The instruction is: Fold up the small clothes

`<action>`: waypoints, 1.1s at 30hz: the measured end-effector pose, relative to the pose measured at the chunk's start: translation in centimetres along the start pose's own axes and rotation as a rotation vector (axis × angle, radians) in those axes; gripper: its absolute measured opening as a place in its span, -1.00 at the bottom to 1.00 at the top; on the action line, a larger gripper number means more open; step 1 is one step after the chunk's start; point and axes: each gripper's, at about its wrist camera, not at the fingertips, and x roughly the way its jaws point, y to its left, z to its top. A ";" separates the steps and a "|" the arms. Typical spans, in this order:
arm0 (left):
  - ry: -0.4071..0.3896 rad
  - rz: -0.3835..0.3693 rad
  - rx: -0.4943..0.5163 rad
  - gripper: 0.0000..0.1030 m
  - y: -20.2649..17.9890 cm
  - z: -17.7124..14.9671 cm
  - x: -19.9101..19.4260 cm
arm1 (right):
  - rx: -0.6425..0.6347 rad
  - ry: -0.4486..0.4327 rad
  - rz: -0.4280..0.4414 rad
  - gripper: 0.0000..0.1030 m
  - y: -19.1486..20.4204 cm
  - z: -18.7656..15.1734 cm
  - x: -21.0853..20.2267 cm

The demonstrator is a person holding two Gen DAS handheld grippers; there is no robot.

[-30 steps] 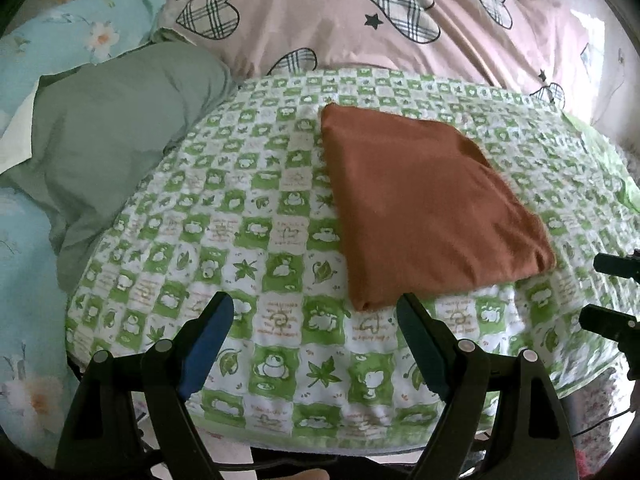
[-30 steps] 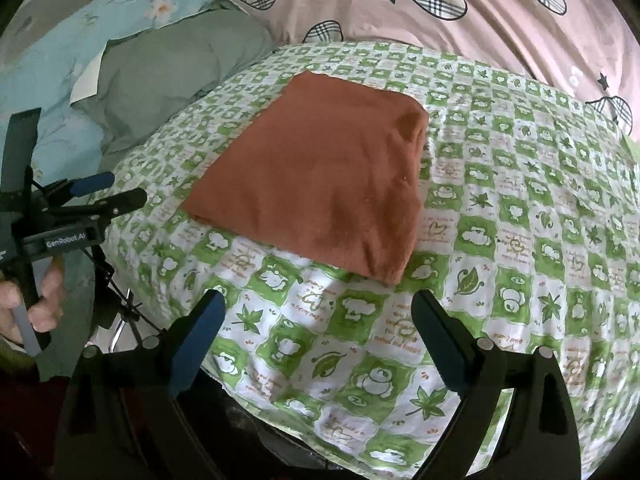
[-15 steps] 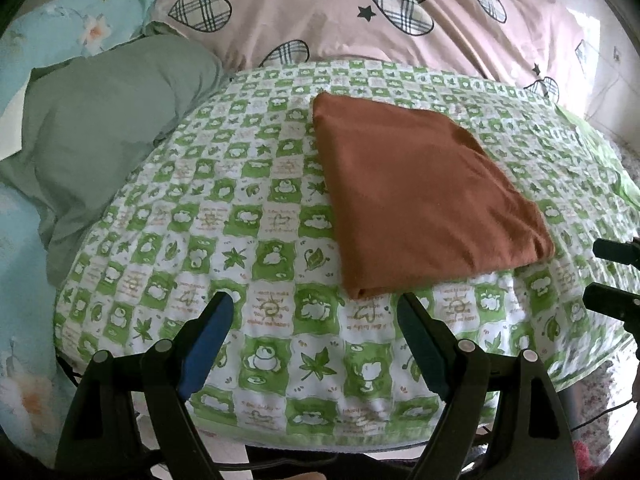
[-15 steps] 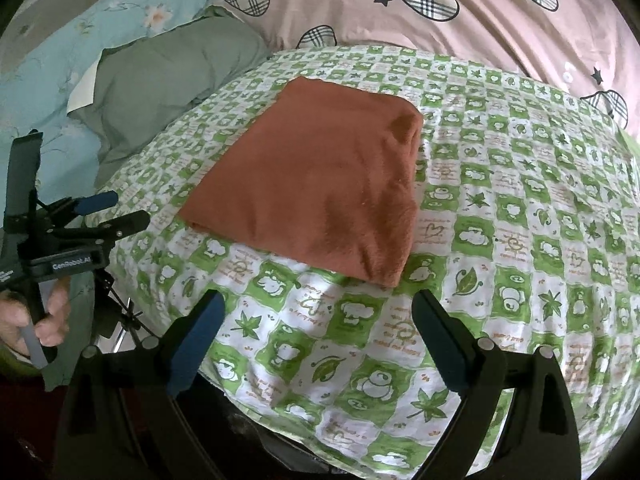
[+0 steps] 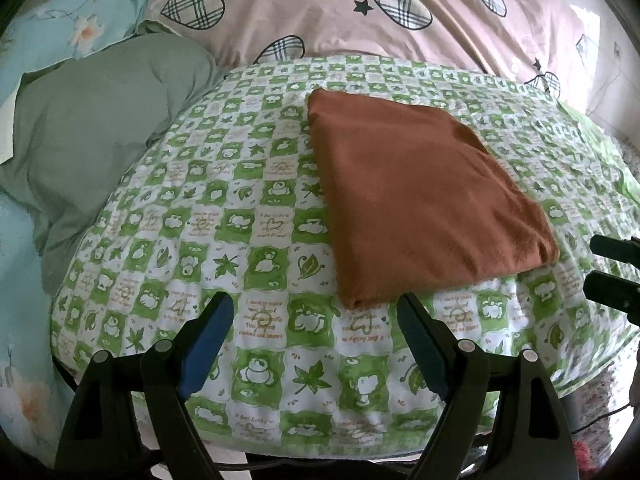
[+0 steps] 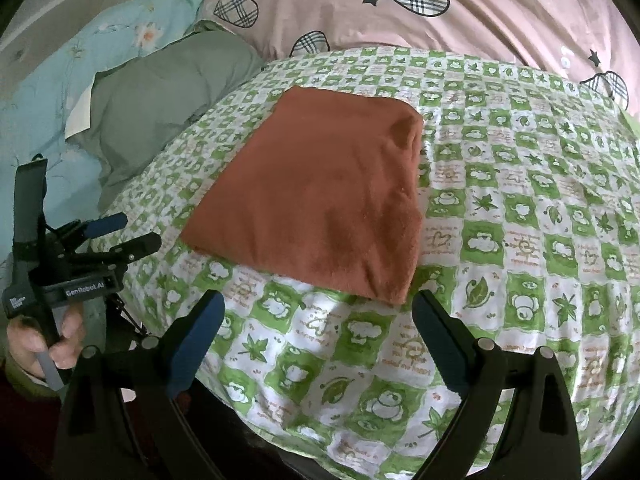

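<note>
Cloth [image 5: 416, 200] is lying folded mid-frame, just above both grippers; left gripper [image 5: 316, 328] and right gripper [image 6: 316, 320] are gaping wide, holding nothing.

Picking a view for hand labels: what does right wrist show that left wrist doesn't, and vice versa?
Right wrist only: the person's hand gripping the left tool, seen whole from the side with its handle and printed label, jaws apart.

Left wrist only: two dark fingers of the right tool poking in at the right edge, apart; no hand.

Both: the folded rust-brown cloth lying flat on the green checked sheet, untouched by either tool, plus the grey-green pillow and pink heart-print duvet.
</note>
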 end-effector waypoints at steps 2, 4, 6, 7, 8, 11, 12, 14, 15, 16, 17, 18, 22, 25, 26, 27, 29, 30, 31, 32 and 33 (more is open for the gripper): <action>0.000 0.001 -0.001 0.63 0.0 0.2 0.1 | -0.005 0.000 -0.001 0.84 0.2 0.2 0.2; -0.001 -0.003 -0.003 0.63 0.0 0.3 0.2 | -0.010 0.002 0.003 0.84 0.3 0.4 0.4; -0.004 -0.006 -0.002 0.63 0.1 0.4 0.2 | -0.015 0.001 0.005 0.84 0.5 0.6 0.6; -0.005 -0.007 -0.001 0.63 0.0 0.5 0.3 | -0.018 0.001 0.004 0.84 0.6 0.7 0.7; -0.006 -0.007 0.001 0.63 0.0 0.6 0.3 | -0.021 0.000 0.004 0.84 0.7 0.8 0.9; -0.006 0.003 0.009 0.63 -0.2 0.9 0.5 | -0.027 -0.001 0.009 0.84 0.9 1.3 1.2; -0.006 0.001 0.008 0.63 -0.2 1.0 0.5 | -0.030 -0.001 0.009 0.84 1.0 1.4 1.2; -0.009 0.000 0.010 0.63 -0.2 1.2 0.5 | -0.038 -0.002 0.007 0.84 1.1 1.7 1.4; -0.011 0.002 0.012 0.63 -0.3 1.3 0.5 | -0.041 -0.002 0.007 0.84 1.2 1.8 1.4; -0.013 0.003 0.012 0.63 -0.3 1.4 0.5 | -0.044 -0.002 0.006 0.84 1.2 2.0 1.5; -0.015 0.004 0.012 0.63 -0.3 1.5 0.5 | -0.045 -0.002 0.006 0.84 1.2 2.1 1.6; -0.016 0.006 0.013 0.63 -0.3 1.6 0.5 | -0.045 -0.001 0.007 0.84 1.2 2.2 1.7; -0.014 0.008 0.014 0.63 -0.4 1.9 0.6 | -0.046 0.001 0.007 0.84 1.2 2.3 1.8; -0.013 0.010 0.016 0.63 -0.4 2.0 0.8 | -0.045 0.000 0.008 0.84 1.2 2.4 1.9; -0.012 0.010 0.018 0.63 -0.4 2.1 0.9 | -0.045 -0.001 0.008 0.84 1.1 2.4 1.9; -0.011 0.010 0.019 0.63 -0.4 2.1 0.9 | -0.045 0.000 0.007 0.84 1.1 2.4 1.9; -0.010 0.010 0.017 0.63 -0.5 2.2 1.0 | -0.045 -0.001 0.006 0.85 1.1 2.4 1.9; -0.008 0.006 0.018 0.63 -0.5 2.2 1.0 | -0.045 0.000 0.008 0.84 1.1 2.4 1.9; -0.008 0.005 0.019 0.63 -0.5 2.3 1.0 | -0.045 0.002 0.008 0.85 1.1 2.4 1.9; -0.008 0.007 0.019 0.63 -0.5 2.3 1.1 | -0.045 0.003 0.008 0.85 1.0 2.5 2.0; -0.008 0.011 0.021 0.63 -0.6 2.4 1.1 | -0.045 0.003 0.010 0.84 0.9 2.6 2.1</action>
